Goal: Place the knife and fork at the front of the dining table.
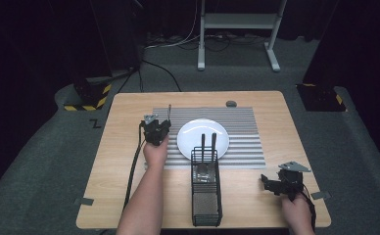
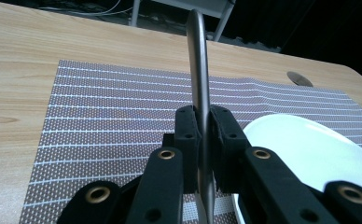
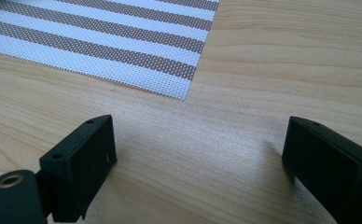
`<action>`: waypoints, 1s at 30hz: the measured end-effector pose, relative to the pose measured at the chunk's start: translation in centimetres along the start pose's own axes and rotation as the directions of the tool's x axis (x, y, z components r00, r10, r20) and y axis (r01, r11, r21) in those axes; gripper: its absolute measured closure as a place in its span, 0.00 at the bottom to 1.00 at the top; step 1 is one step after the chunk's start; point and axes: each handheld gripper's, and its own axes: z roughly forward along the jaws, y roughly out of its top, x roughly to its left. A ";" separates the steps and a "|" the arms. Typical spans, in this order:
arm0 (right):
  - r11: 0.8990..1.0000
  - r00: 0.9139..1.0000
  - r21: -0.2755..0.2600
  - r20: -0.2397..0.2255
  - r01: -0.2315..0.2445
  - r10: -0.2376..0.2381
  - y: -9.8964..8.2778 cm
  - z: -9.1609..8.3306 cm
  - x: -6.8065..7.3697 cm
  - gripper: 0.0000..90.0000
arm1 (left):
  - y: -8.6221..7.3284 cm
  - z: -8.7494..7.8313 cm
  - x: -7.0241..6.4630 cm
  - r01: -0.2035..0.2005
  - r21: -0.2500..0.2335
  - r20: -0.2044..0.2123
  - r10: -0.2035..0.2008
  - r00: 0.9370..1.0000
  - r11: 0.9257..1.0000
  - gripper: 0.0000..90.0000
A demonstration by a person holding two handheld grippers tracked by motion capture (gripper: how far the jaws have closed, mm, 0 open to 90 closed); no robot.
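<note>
Two grippers in play: left one busy, right one idle, everything below runs biggest to smallest.
Table: light wooden table (image 1: pixel 119 161), rounded corners, everything sits on it.
Mat: grey-and-white striped woven placemat (image 1: pixel 247 122) across the far middle of the table.
Plate: round white plate (image 1: pixel 193 134) on the placemat, just right of the left gripper.
Basket: black wire mesh cutlery basket (image 1: pixel 206 205) at the near edge, its far end touching or overlapping the plate's near rim (hard to say which), with two dark utensil handles (image 1: pixel 213 143) sticking up out of it.
Left gripper: left gripper (image 1: pixel 157 128) held over the placemat's left part, jaws clamped tight on a slim grey metal utensil handle (image 2: pixel 198 70) that stands upright between the pads (can't tell fork, knife or spoon).
Right gripper: right gripper (image 1: pixel 271 184) low over bare wood at the near right corner, jaws spread wide with nothing between them, well apart from the basket.
Small bit: dark oval spot (image 1: pixel 231 103) on the wood just beyond the placemat.
</note>
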 end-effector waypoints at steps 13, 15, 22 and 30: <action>1.000 1.000 0.000 0.000 0.000 0.000 0.0 0.0 0.0 0.11 | 0.0 -0.1 -0.6 -0.038 -0.004 -0.029 0.037 0.999 0.999 0.91; 1.000 1.000 0.000 0.000 0.000 0.000 0.0 0.0 0.0 0.11 | 0.0 0.1 -0.4 -0.027 0.011 -0.034 0.027 0.999 1.000 0.91; 1.000 1.000 0.000 0.000 0.000 0.000 0.0 0.0 0.0 0.11 | 0.5 1.0 0.8 0.042 0.075 -0.046 -0.038 0.998 0.996 0.92; 1.000 1.000 0.000 0.000 0.000 0.000 0.0 0.0 0.0 0.10 | 0.2 1.7 0.7 0.042 0.103 -0.055 -0.036 0.998 0.994 0.92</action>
